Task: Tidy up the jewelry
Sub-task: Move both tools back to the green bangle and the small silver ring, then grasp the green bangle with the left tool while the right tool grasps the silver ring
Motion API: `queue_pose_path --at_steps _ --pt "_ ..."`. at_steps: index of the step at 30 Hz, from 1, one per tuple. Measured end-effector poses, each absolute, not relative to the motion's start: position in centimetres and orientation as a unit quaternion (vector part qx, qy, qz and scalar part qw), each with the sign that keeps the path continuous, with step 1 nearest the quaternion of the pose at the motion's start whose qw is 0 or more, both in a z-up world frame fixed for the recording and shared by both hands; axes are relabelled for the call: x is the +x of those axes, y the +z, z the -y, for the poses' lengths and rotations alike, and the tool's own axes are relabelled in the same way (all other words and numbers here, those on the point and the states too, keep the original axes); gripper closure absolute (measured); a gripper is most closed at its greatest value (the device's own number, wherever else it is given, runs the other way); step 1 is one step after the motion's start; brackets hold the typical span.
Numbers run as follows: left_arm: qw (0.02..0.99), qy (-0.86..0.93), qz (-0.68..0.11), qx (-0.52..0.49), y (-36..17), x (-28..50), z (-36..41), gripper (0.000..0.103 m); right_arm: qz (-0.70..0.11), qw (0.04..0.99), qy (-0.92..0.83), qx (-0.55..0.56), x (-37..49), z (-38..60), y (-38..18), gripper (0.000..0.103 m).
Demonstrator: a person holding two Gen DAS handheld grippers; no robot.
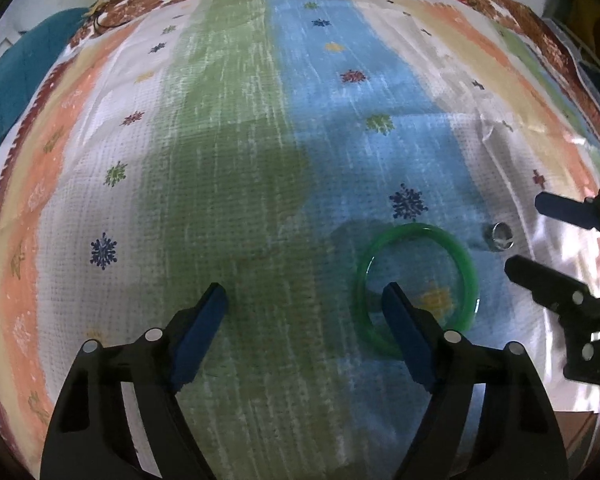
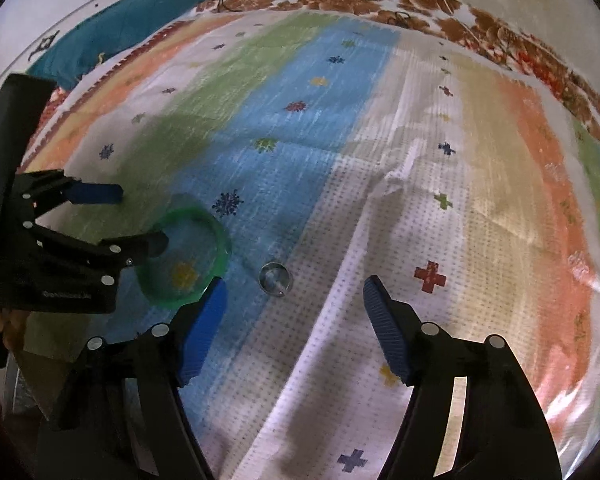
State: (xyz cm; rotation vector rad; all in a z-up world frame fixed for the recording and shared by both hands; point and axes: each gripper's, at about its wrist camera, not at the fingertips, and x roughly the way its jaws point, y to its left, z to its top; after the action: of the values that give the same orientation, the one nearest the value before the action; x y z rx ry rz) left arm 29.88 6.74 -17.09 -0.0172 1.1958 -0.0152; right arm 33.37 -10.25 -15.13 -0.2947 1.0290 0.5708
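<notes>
Left gripper (image 1: 305,295) wide open, blue pads (image 1: 204,328) spread, nothing between them; low over the green stripe of the cloth (image 1: 236,128). Its right finger overlaps the near-left part of the green bangle (image 1: 466,264) in the left wrist view; contact with the bangle cannot be confirmed from this angle. Bangle lies flat on the blue stripe, a yellow motif showing through its opening. Just right of the bangle, apart from it, a small silver ring (image 1: 499,237) rests near the boundary between blue stripe and white weave. Right gripper (image 2: 293,285) also wide open and empty, fingers straddling the area near of the silver ring (image 2: 275,279); ring sits just beyond the fingertips, roughly between them, closer to the left pad (image 2: 204,320). In the right wrist view the green bangle (image 2: 220,240) looks smeared by motion blur, so its outline is unreliable there; the left gripper (image 2: 142,216) shows at the left edge with one fingertip over the bangle's left rim. Striped cloth (image 2: 420,200) covers the whole work surface: orange, white, green, blue, cream bands with small snowflake and cross motifs, brown floral border at the far edge. Teal fabric (image 2: 132,20) bunched at far left beyond the cloth.
</notes>
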Motion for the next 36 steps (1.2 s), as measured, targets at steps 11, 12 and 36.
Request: queue_pose_path --at_steps 11,12,36 --pt "0.829 -0.027 -0.558 0.018 -17.0 29.1 -6.0 0.051 -0.487 0.817 0.260 -0.166 33.6 9.0 -16.1 0.053" --pt "0.829 -0.030 -0.558 0.019 -16.9 29.0 -5.9 0.056 -0.487 0.818 0.256 -0.166 33.6 9.1 -16.2 0.059" --pt "0.836 -0.017 -0.548 0.004 -14.6 27.9 -5.9 0.096 -0.494 0.824 0.234 -0.148 32.8 9.9 -15.3 0.084"
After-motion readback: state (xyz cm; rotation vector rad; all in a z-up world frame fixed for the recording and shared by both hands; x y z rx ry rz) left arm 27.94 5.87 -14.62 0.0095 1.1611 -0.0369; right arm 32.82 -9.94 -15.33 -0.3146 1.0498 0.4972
